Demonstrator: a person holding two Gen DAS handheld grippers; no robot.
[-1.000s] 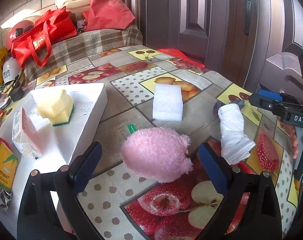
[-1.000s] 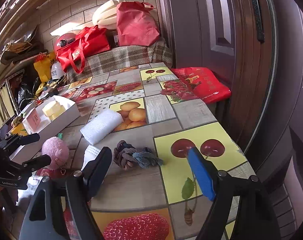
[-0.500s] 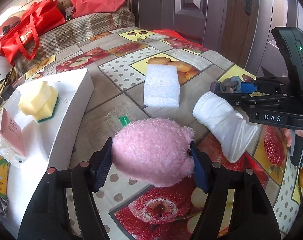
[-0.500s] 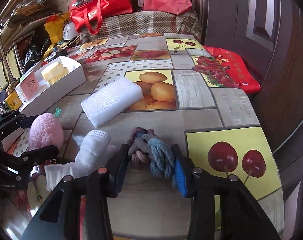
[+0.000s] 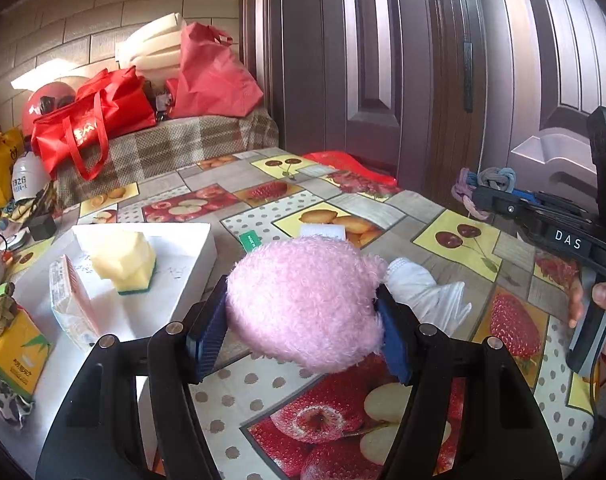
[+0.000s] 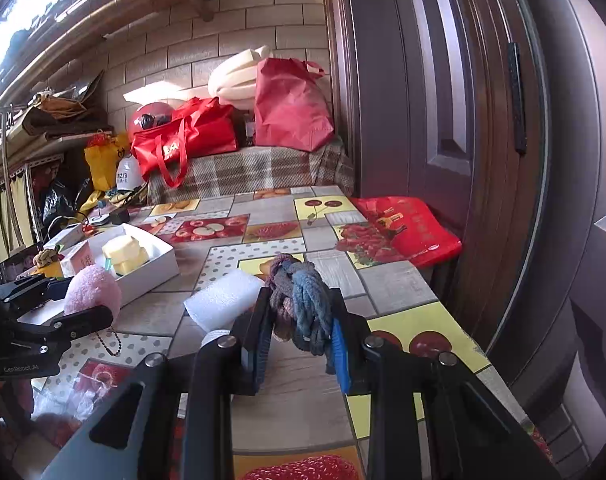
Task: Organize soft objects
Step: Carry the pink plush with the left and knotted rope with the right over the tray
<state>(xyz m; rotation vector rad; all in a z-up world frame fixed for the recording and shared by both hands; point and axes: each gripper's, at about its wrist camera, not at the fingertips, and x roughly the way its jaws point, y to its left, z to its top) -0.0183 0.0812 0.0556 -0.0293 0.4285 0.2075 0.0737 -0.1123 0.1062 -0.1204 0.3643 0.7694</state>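
Left tongs [image 5: 303, 320] clamped on pink plush ball [image 5: 307, 300], lifted above desk [image 5: 443, 208] beside white box [image 5: 191, 248]. Right tongs [image 6: 301, 344] squeezing knotted rope bundle [image 6: 299, 300] off the desk, jaws pressed tight.

L hand-held gripper [image 5: 303, 322] clamps pink plush ball [image 5: 303, 304] above fruit-print table [image 5: 231, 384], white box [image 5: 175, 256] at left.
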